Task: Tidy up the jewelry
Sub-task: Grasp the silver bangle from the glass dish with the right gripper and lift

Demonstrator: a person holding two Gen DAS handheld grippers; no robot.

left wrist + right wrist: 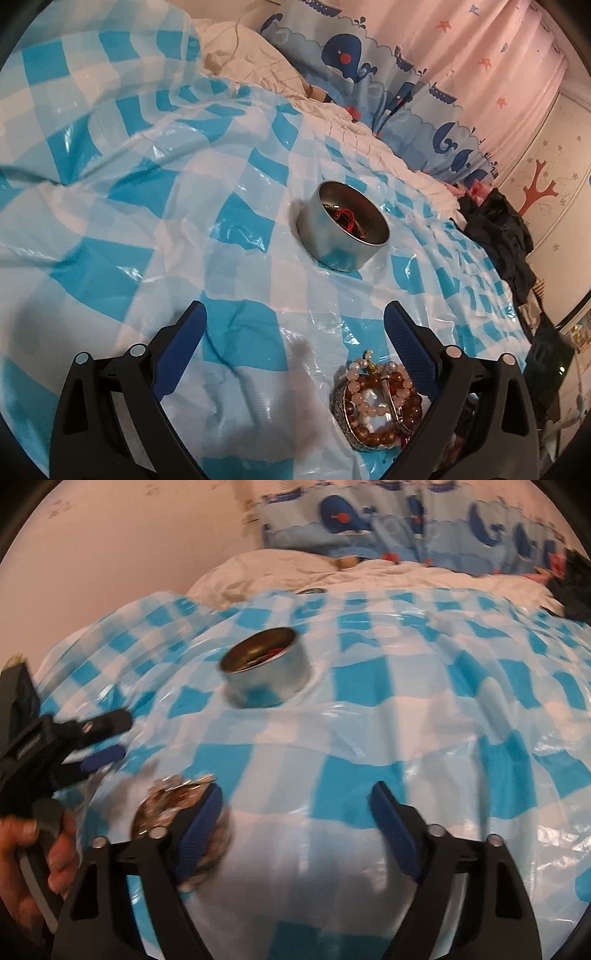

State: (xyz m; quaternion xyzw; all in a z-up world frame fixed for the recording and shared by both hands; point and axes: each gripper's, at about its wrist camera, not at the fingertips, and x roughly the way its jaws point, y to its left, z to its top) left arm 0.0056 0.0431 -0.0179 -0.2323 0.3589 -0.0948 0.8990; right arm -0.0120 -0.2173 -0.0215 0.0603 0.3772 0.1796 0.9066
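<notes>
A round metal tin (343, 229) (266, 664) stands open on the blue-and-white checked plastic sheet (147, 192) (406, 709), with red cord and other jewelry inside. A pile of beaded bracelets and a silver bangle (376, 406) lies on the sheet close to my left gripper's right finger. My left gripper (295, 314) is open with only sheet between its fingers. In the right wrist view the pile (173, 805) sits blurred just outside my right gripper's left finger, partly hidden by it. My right gripper (297, 794) is open and holds nothing. A hand (33, 853) holds the left gripper (118, 738) at the left edge.
The sheet covers a soft, wrinkled bed with a white quilt (258, 70) (280, 568) at its far side. A whale-print curtain (369, 62) (406, 520) hangs behind. Dark clothes (498, 229) (576, 587) are heaped at the bed's right edge.
</notes>
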